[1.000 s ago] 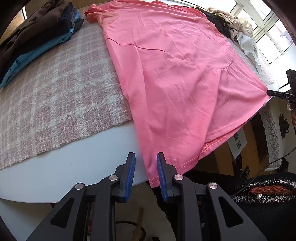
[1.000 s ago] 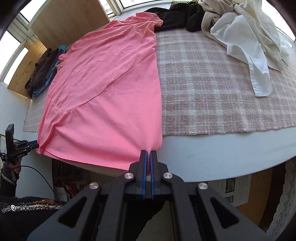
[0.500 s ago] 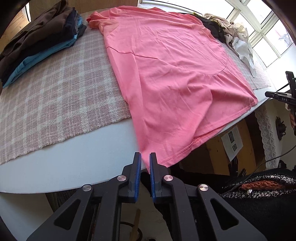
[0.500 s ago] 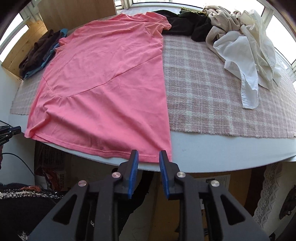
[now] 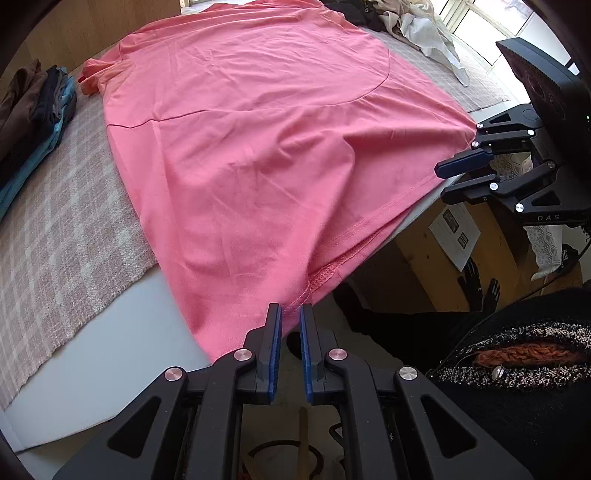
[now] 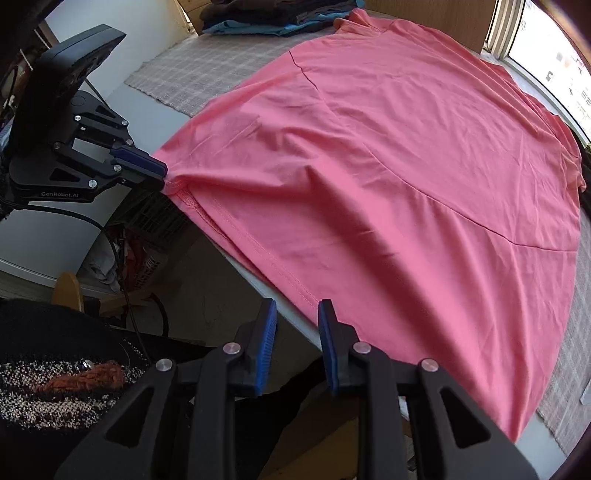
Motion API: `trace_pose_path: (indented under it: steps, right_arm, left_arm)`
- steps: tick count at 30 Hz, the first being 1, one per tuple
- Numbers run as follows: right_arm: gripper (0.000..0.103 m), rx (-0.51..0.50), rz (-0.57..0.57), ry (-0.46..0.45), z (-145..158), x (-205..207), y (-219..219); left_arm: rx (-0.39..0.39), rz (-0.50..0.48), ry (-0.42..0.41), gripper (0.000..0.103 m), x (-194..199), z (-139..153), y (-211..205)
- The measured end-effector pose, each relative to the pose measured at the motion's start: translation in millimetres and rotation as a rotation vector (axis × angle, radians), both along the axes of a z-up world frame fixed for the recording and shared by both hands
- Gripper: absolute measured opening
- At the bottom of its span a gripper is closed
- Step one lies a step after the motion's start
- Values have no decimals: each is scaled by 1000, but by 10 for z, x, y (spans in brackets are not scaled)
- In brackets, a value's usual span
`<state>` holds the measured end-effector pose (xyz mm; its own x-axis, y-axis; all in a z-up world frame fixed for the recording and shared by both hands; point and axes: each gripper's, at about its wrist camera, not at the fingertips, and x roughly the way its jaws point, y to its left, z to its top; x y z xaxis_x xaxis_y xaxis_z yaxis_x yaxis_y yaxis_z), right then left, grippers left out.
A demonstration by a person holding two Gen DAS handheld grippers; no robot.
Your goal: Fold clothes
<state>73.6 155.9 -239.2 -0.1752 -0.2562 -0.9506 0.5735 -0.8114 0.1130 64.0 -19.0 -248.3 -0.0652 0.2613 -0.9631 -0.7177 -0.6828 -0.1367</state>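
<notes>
One pink garment [image 5: 258, 147] lies spread flat on the table [image 5: 92, 350], its hem hanging over the near edge. There are two tools. The left tool [image 5: 290, 321] has its blue pads almost together at the hem's left corner; in the right wrist view that corner [image 6: 173, 182] is pinched between them and pulled into a small ridge. The right tool [image 6: 297, 325] stands with a clear gap between its fingers, nothing in it, just off the hem near the table edge.

Under the garment is one checked woven cloth [image 5: 55, 221] over the white tabletop. At the far left corner sits one stack of folded dark and blue clothes [image 5: 33, 122]. At the far right lies one loose heap of white, beige and dark clothes [image 5: 417, 26], beside bright windows [image 5: 491, 33]. A wooden panel [image 5: 92, 33] stands behind the table.

Below the edge are a wooden cabinet with a paper sheet [image 5: 456, 232] stuck on, a trailing cable [image 6: 122, 266], and a person's dark speckled sleeve [image 5: 517, 354].
</notes>
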Motion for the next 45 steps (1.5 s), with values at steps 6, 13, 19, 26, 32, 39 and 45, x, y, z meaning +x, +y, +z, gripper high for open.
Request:
trace_pose_path:
  steps: [6,13,19,26,32,39,45]
  right_arm:
    - [7,10,-15,-26,-74,-104,85]
    - [10,-16,10,-29,27,-127,121]
    - [25,-9,68,-33,-42,-139,-76]
    - [4,26,80,-45,-126,-187,-39]
    - [3,18,60,-43,-41,-195,88]
    - [19,-9,94,-62,-43,-182,-81]
    - [17,26,125,-51,-126,-190,-212]
  left_arm:
    - [18,10,-27,1,-69,-25,-99]
    - [71,4,-35,0,-107,127,-175]
    - [105,-58,-39,2,-65,204,26]
    - [35,-47,-62,1,-118,22,85]
    - [41,-30,-63,0,-117,60,-44]
    - [94,-77,-57,3,-44,162,60]
    - [46,-99,-55,5,-35,27,239]
